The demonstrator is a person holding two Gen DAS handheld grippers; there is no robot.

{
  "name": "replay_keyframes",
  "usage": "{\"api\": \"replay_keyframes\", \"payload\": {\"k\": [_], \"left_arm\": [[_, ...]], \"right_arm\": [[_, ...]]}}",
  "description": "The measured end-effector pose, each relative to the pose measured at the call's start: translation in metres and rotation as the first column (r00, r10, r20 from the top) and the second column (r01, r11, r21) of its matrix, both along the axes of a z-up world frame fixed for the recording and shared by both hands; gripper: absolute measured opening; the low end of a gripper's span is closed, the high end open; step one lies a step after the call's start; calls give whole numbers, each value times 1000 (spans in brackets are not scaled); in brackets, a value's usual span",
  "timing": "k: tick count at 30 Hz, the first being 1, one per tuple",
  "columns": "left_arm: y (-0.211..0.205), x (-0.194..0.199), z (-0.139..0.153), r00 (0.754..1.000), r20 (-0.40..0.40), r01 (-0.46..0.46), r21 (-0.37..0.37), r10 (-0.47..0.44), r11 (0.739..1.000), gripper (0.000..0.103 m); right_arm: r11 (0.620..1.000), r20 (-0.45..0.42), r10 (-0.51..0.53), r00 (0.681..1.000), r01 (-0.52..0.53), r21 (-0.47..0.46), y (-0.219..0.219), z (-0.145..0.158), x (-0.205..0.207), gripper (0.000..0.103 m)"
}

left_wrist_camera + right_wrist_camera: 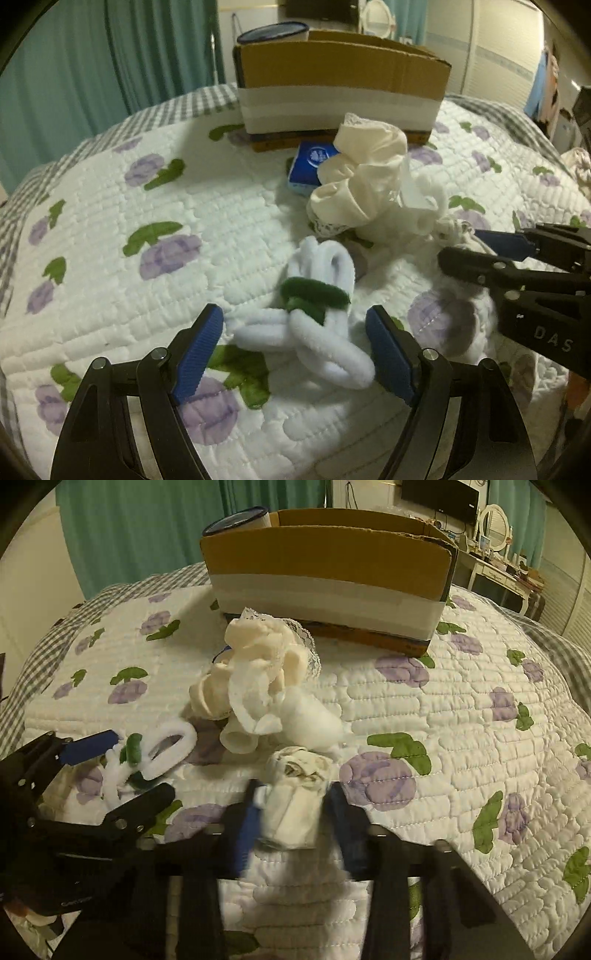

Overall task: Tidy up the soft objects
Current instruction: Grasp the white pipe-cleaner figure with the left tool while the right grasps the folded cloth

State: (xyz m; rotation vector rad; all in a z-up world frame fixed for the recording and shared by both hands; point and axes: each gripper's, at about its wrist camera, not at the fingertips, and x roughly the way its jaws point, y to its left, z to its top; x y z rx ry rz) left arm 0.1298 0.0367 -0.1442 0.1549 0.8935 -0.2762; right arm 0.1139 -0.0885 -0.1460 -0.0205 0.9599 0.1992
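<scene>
A bundle of white fuzzy loops with a green fuzzy band lies on the quilt between the fingers of my left gripper, which is open around it. The bundle also shows in the right wrist view. My right gripper is shut on a rolled white cloth; it shows blurred. A heap of cream and white soft items with lace trim lies in front of the cardboard box.
The bed's white quilt with purple flowers carries everything. A blue tissue pack lies by the heap. A round tin stands behind the box. A dressing table is at the far right.
</scene>
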Motion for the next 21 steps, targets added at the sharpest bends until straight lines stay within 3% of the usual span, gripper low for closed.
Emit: {"api": "replay_keyframes", "payload": {"k": [3,7,13,21], "left_arm": [[0,7,-3,1000,-3,8,-10,-8,1000,78],[0,10,-4,1000,5,22,7,-22,1000,48],[8,1,5,1000,24,7,-27,-7,1000,45],[4,-29,42,994,109,23,-41,-18,999,45]], "right_arm": [[1000,9,-3,1000,2,12,-2,3,0,32],[1000,16,-9,1000,9,27,-5,5,-2,32],[998,64,5,998,-9,64,-9,19,-14,32],[994,136,7,991,-22,105,-18,48,-37,32]]}}
